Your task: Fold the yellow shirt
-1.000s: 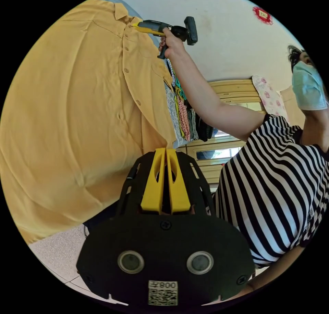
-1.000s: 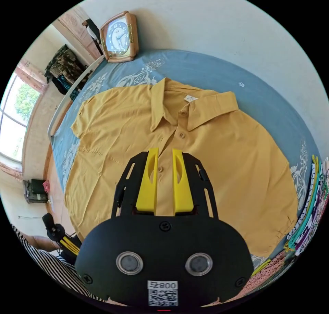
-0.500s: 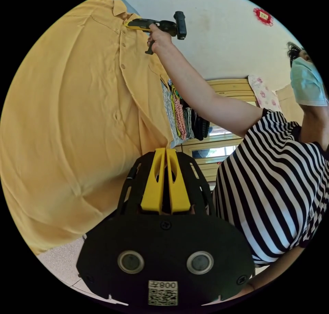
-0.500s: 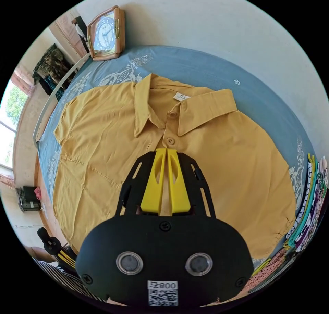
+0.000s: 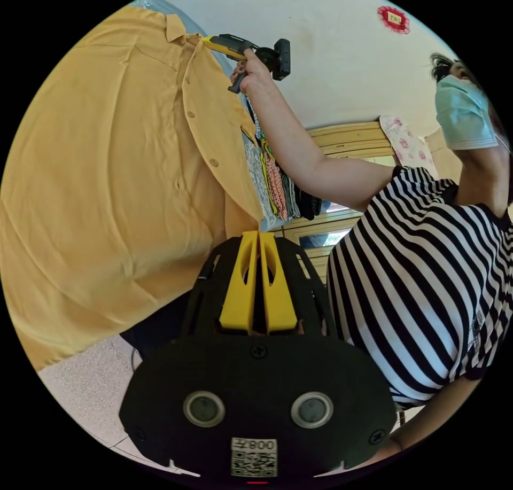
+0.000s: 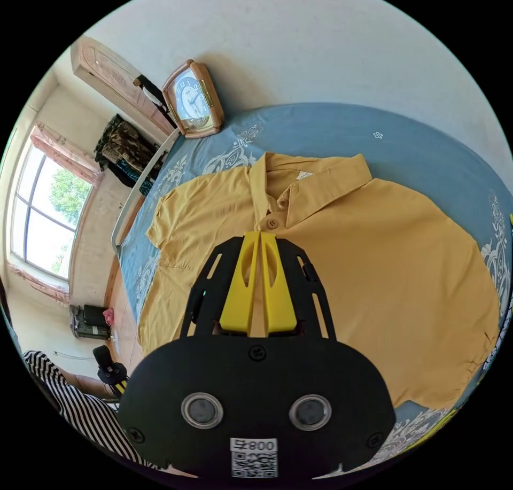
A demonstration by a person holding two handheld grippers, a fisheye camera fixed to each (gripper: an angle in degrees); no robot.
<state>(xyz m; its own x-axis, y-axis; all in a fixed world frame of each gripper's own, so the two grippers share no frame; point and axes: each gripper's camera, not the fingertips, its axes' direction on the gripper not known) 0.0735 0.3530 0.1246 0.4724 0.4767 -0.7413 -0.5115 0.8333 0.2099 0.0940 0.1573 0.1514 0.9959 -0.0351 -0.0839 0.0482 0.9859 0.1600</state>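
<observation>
Both pictures were bright and sharp; daylight came through the window (image 6: 45,212) far off the right gripper's (image 6: 259,234) side; fisheye bending curved the edges inside black corners; shadows stayed soft.

The right gripper (image 6: 259,236), open 1 s ago, now has its jaws pressed together on the yellow shirt (image 6: 342,276) placket below the collar, lifting that front edge slightly.

Matt yellow cloth shirt (image 6: 342,276), smooth blue bedsheet (image 6: 427,142), wood-look clock (image 6: 193,99)
</observation>
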